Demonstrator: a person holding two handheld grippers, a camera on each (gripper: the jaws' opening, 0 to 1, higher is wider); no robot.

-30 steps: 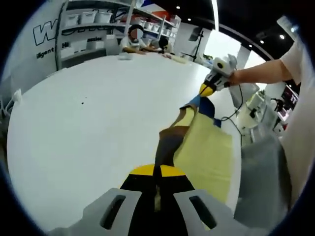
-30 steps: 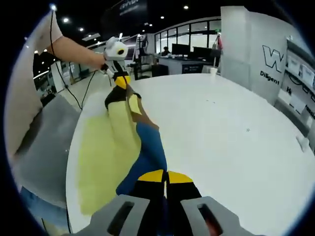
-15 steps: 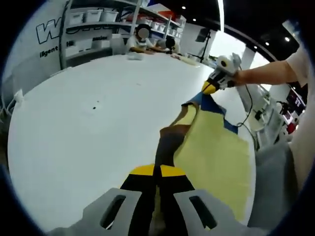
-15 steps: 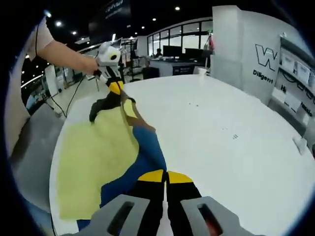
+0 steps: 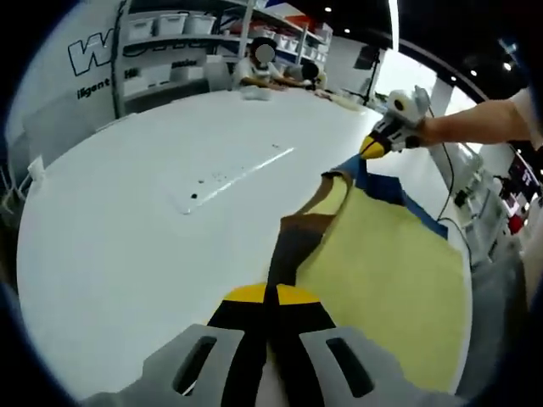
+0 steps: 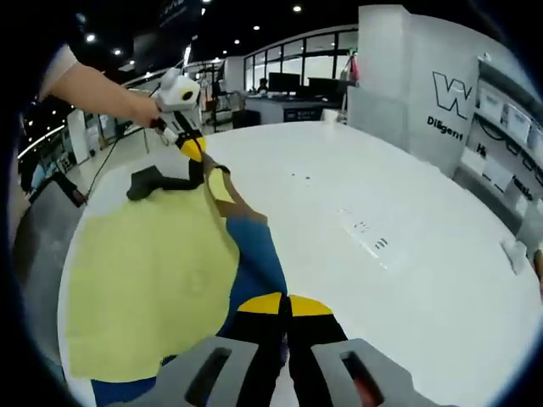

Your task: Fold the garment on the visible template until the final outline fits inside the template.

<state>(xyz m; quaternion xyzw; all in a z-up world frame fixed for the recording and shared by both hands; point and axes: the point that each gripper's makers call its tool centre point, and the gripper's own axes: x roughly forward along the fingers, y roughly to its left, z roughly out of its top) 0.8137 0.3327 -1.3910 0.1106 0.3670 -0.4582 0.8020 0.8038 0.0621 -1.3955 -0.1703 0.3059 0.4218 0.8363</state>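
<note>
A garment with a yellow panel (image 5: 386,263), a brown strip (image 5: 297,242) and blue edges is stretched between both grippers over the white table (image 5: 127,229). My left gripper (image 5: 271,297) is shut on the brown end. The right gripper (image 5: 377,146) enters from the right, held by a hand and pinching the far corner. In the right gripper view my right gripper (image 6: 284,305) is shut on the blue part (image 6: 259,254). The yellow panel (image 6: 144,263) hangs to its left. The left gripper (image 6: 191,146) holds the far end there. Faint lines and dots (image 5: 233,174) mark the tabletop.
Shelves with white bins (image 5: 170,34) and a lettered wall stand behind the table. People sit at a far table (image 5: 271,72). A small white object (image 5: 34,165) lies near the table's edge. A cable (image 5: 454,203) trails off the right side. The same faint marks (image 6: 365,231) show in the right gripper view.
The yellow panel has spread much wider and now lies lower, over more of the table. Both views have shifted, bringing the faint table marks into sight. Both grippers keep their hold.
</note>
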